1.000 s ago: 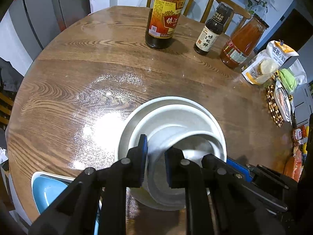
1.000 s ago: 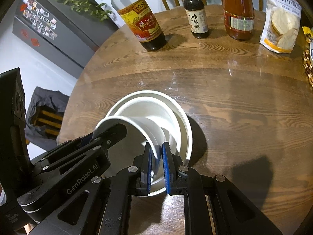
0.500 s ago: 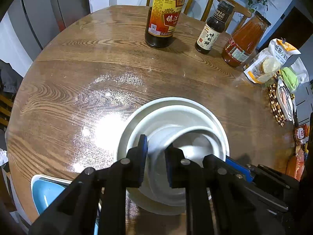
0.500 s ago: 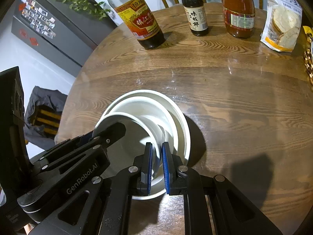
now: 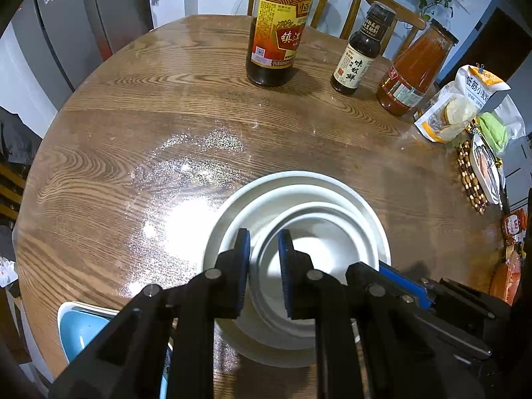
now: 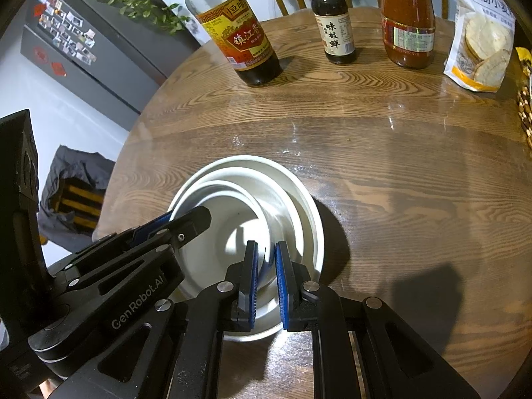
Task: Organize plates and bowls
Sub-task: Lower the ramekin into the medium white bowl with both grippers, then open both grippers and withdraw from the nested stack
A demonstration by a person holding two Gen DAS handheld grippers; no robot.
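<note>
A small white bowl (image 5: 299, 266) sits nested inside a larger white bowl (image 5: 332, 193), which rests on a white plate (image 5: 299, 174) on the round wooden table. My left gripper (image 5: 264, 259) is shut on the small bowl's left rim. My right gripper (image 6: 266, 266) is shut on the same small bowl (image 6: 226, 232) at its right rim. The larger bowl (image 6: 292, 199) also shows in the right wrist view. A blue dish (image 5: 83, 329) lies at the near left table edge.
At the far side stand a vinegar bottle (image 5: 279, 33), a small dark sauce bottle (image 5: 359, 53), a red sauce jar (image 5: 412, 73) and a snack bag (image 5: 459, 106). Wooden chairs stand behind the table. A wooden bead mat and packets lie at the right edge.
The small bowl has come down from a tilt and now sits level inside the larger bowl. Both grippers moved with it and still hold its rim.
</note>
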